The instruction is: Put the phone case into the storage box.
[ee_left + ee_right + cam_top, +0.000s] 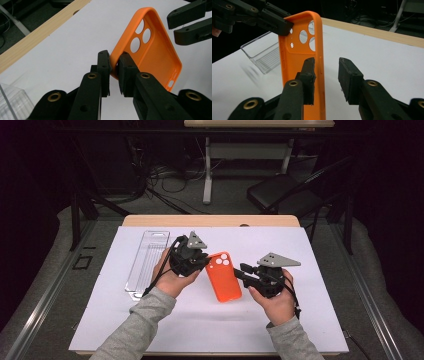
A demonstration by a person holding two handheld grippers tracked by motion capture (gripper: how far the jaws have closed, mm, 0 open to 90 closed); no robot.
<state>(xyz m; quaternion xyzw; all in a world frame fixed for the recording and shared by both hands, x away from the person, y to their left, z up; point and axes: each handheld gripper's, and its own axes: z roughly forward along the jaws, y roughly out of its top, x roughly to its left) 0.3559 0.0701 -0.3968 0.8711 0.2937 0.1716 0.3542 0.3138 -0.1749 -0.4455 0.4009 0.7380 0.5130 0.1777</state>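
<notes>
An orange phone case (pixel 223 276) with round camera holes is held tilted above the white sheet, between my two grippers. My left gripper (pixel 206 261) is shut on its long edge near the camera holes; in the left gripper view the pads (pixel 125 67) pinch the orange case (pixel 152 52) wall. My right gripper (pixel 243 271) stands at the opposite long edge. In the right gripper view its jaws (pixel 327 62) straddle the side wall of the case (pixel 297 57): one pad lies close against the inside, the other pad (pixel 348 75) stands clear of it.
A clear plastic tray (pixel 147 262) lies on the white sheet (pixel 300 320) left of my left hand. The wooden table edge (pixel 210 220) runs along the far side. A dark chair (pixel 280 192) and cables are on the floor beyond.
</notes>
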